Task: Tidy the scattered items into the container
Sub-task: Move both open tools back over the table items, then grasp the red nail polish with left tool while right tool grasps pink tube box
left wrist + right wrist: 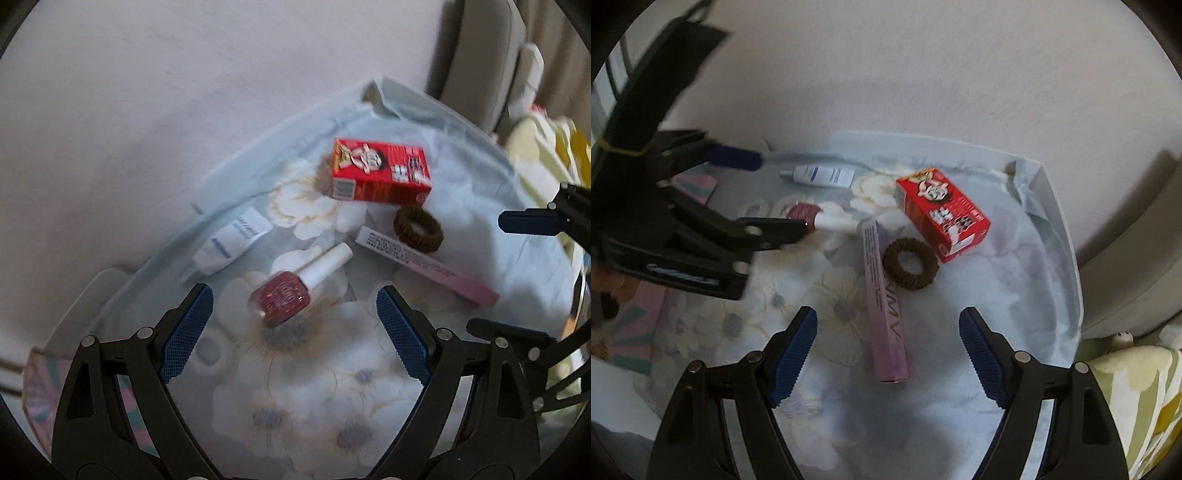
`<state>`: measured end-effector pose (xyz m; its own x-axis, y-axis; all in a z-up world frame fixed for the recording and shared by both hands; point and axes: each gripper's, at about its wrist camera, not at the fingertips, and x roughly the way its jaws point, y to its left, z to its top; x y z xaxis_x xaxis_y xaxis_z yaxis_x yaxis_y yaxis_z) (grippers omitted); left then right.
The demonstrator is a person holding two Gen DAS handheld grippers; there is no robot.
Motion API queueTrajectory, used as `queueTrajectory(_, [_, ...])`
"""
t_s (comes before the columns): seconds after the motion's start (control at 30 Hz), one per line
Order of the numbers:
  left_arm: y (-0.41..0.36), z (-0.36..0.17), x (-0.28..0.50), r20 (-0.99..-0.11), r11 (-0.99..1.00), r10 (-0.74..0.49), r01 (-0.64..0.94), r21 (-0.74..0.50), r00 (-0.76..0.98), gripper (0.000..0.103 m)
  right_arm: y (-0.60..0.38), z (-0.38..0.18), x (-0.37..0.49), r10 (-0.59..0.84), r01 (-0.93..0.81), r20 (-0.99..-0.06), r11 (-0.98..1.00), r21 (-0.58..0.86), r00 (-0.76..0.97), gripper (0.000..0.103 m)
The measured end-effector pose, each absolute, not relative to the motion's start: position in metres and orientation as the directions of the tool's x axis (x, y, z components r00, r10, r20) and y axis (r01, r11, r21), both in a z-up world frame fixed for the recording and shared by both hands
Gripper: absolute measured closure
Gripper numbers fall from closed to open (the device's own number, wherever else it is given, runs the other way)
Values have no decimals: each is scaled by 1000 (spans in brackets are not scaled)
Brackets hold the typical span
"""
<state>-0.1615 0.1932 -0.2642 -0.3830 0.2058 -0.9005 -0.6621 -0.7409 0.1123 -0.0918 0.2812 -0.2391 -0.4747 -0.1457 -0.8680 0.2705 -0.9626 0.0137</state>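
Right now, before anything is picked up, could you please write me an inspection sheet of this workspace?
Surface: pale floral cloth lining a white tray.
Job's things: red box, brown hair tie beside it, long pink box, nail polish bottle lying on its side, white tube. All lie apart from the jaws.
Clutter: clear ring-shaped thing, blurred.
Grippers: left gripper jaws open above the bottle; right gripper jaws open over the pink box.
Cables: nothing seen.
Surroundings: plain wall, green patterned fabric, pink patterned item.
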Motion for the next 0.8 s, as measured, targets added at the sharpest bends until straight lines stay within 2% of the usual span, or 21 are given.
queueTrajectory(0.13, [197,-284,-168,-916,-727,187,-677,114,-355,13,281,-256,-96,-158,299,-880,-954,19,-448,37])
queueTrajectory(0.3, [196,-300,-173,-929,-728,182,-679,94,-324,13,283,-267,-101,-180,305,-884,-951,45,-431,40])
queueTrajectory(0.4, [196,-305,-174,-932,-724,188,-685,82,-309,18,284,-270,-103,-189,308,-886,-950,55,-424,43])
queueTrajectory(0.6, [188,-303,-180,-927,-734,235,-679,29,-293,35,285,-275,-110,-206,316,-891,-946,76,-404,59])
queueTrajectory(0.7, [184,-301,-181,-925,-733,250,-680,12,-286,49,285,-277,-113,-208,318,-893,-945,78,-398,71])
queueTrajectory(0.8, [179,-300,-181,-923,-736,262,-677,-3,-281,60,287,-277,-115,-210,311,-894,-947,84,-395,78])
